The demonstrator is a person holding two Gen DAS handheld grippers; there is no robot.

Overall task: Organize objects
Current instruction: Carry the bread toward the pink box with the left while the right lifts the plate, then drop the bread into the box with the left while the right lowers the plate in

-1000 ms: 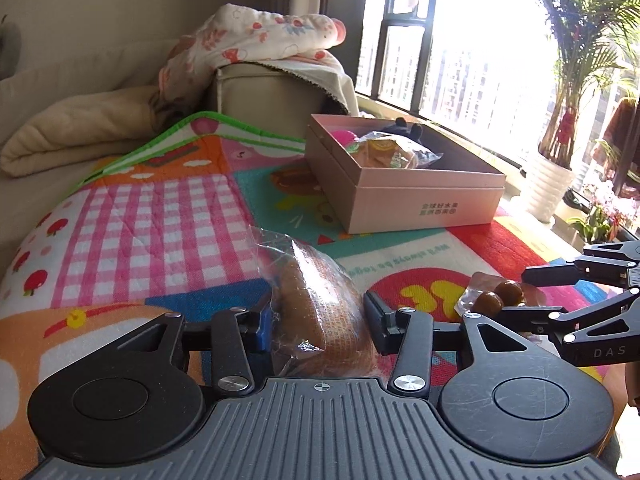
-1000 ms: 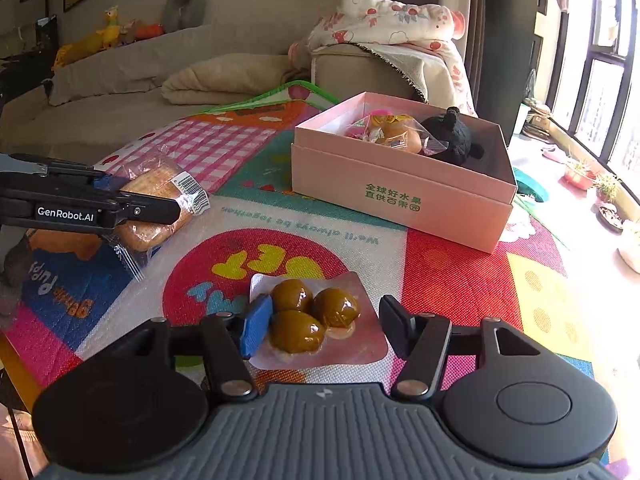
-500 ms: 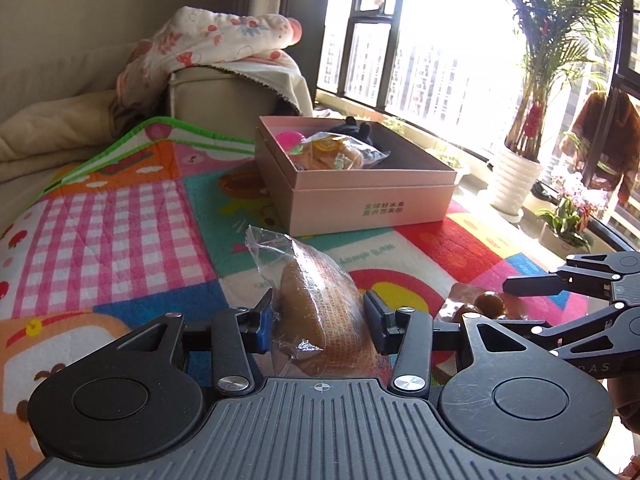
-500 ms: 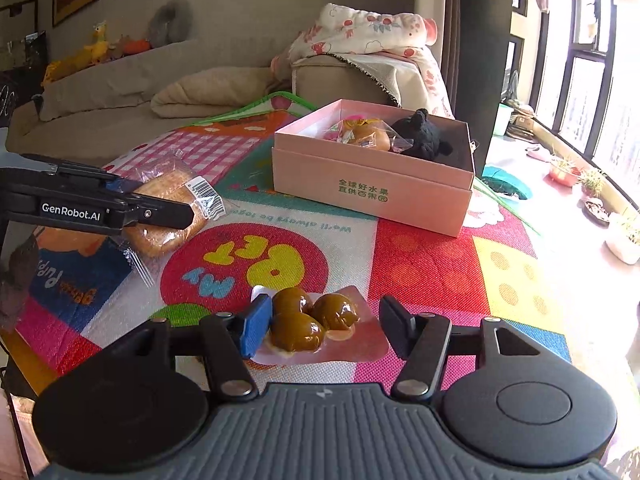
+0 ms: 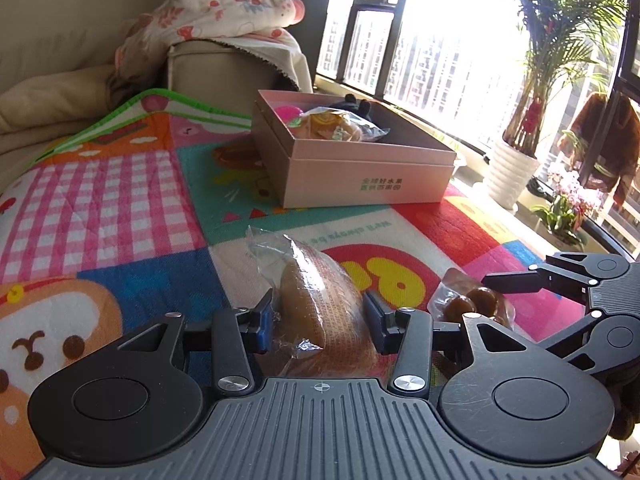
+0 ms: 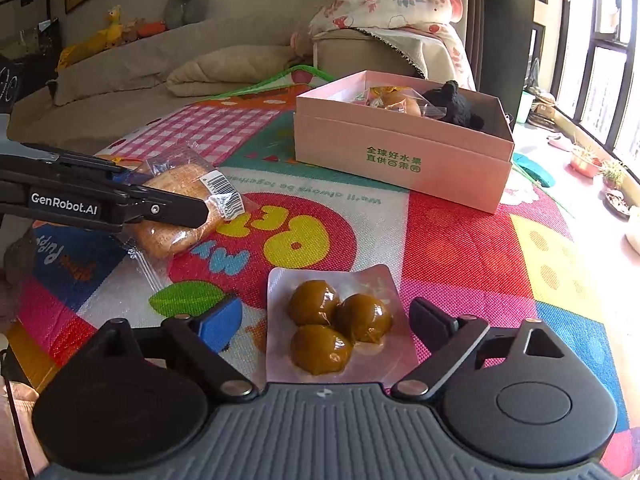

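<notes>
Wrapped bread sits clamped between the pads of the left tongs, ahead of it the pink box. Vacuum pack of three brown balls lies on the play mat between the right tongs, whose jaws have just been opening, pads clear of the pack. Box already holds a wrapped bun, a pink ball and a black plush; bread and ball pack remain outside. Only the right view shows the bread's barcode label; only the left shows the potted palm.

Strong daylight from window, glare blown out; fisheye-bent edges.
</notes>
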